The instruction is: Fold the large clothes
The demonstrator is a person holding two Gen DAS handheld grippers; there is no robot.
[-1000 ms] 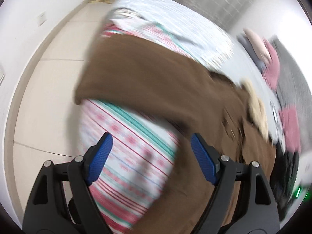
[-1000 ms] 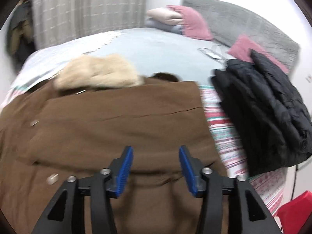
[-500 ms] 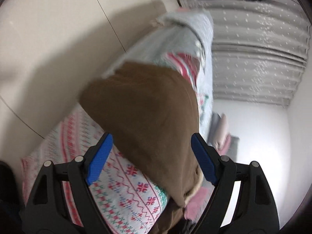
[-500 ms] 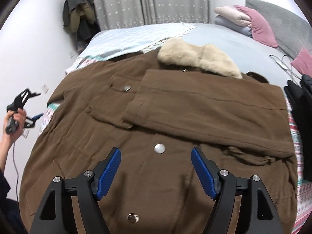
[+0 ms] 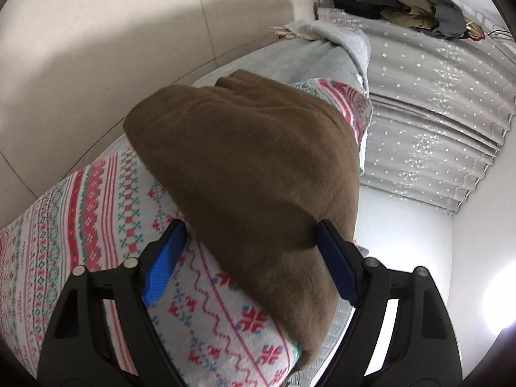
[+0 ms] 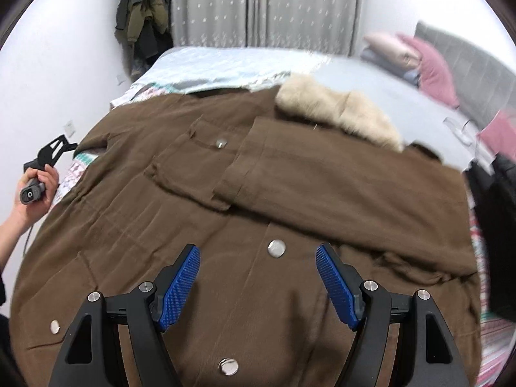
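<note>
Brown coat (image 6: 258, 225) lies spread flat on the bed (image 6: 225, 64), front up, covering most of the near half. Its beige fur collar (image 6: 338, 109) points toward the far side, near the pillows (image 6: 419, 61). One sleeve (image 6: 338, 190) is folded across the chest; snap buttons (image 6: 276, 247) run down the front.

Right claw (image 6: 258, 264) hovers over the coat's lower front, fingers spread wide, nothing between the pads, one snap sitting in the gap.

Left claw (image 5: 248, 251) is at the bed's left edge, spread wide. A rounded corner of the coat (image 5: 258, 177) hangs over the patterned blanket (image 5: 96, 225) there and sits between the blue pads. The right pad looks in contact with the fabric; the left pad stands clear of it, so no pinch. In the right wrist view a hand (image 6: 35, 190) holds that claw's handle beside the bed edge.

Black jacket (image 6: 493, 209) sits at the bed's right edge, blurred. Curtain (image 6: 258, 6) is behind the bed.
</note>
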